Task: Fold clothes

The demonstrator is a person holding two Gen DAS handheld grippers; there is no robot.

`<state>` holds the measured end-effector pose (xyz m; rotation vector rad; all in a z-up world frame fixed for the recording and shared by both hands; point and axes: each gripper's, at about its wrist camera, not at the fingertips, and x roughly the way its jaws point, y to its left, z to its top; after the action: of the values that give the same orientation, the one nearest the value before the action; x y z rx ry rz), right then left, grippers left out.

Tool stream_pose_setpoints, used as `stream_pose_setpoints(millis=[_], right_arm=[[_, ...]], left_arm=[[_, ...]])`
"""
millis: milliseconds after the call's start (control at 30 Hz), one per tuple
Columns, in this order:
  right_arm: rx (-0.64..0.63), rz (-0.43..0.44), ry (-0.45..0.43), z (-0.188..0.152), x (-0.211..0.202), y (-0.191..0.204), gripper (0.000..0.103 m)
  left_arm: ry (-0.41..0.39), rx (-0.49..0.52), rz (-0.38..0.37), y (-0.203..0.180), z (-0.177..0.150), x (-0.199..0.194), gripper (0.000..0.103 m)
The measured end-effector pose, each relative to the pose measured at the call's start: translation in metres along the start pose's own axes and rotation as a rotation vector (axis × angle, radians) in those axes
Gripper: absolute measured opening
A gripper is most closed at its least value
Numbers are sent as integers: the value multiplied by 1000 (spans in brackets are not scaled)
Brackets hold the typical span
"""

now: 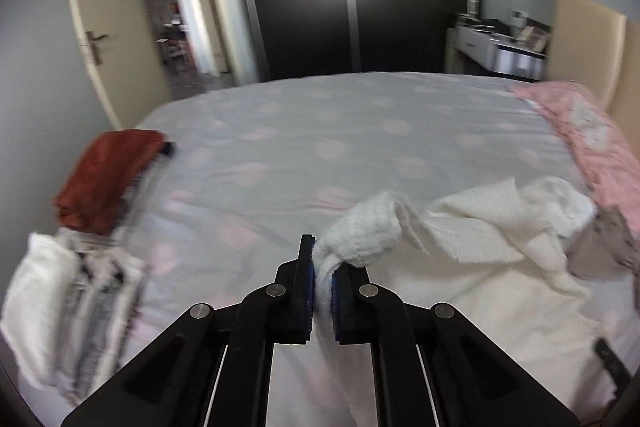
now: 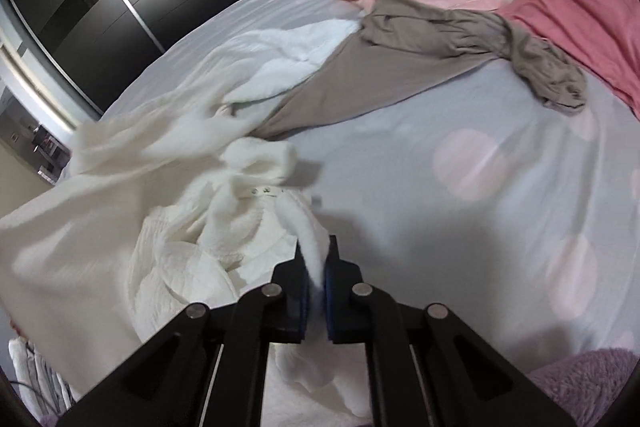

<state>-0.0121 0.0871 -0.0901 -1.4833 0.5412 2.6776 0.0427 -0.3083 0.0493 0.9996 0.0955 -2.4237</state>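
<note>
L gripper pinches white garment; R gripper too

The left hand-held gripper pinches a fold of the white knit garment above the bed. A rust-red folded garment tops a stack at the left.

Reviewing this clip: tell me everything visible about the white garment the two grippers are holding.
The white garment is cream-white with a textured, crinkled weave and fluffier edges, rumpled and unfolded on the grey bedspread. A small label shows near one edge. The left gripper and right gripper each pinch a bunched edge. Its far side overlaps a taupe garment.
</note>
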Motion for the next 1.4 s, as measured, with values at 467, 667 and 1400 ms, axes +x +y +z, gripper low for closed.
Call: stream_pose_setpoints(millis=[467,667,1400], right_arm=[[11,-20,101,-4,26,-11,6],[12,-3,130,-4,32,-7,6],[10,50,240,-4,79,7,7]], left_arm=[[408,37,91,72,-69,100,37],[276,181,-34,26,-54,74,57],[91,673,-88,-135,-67,150,68]])
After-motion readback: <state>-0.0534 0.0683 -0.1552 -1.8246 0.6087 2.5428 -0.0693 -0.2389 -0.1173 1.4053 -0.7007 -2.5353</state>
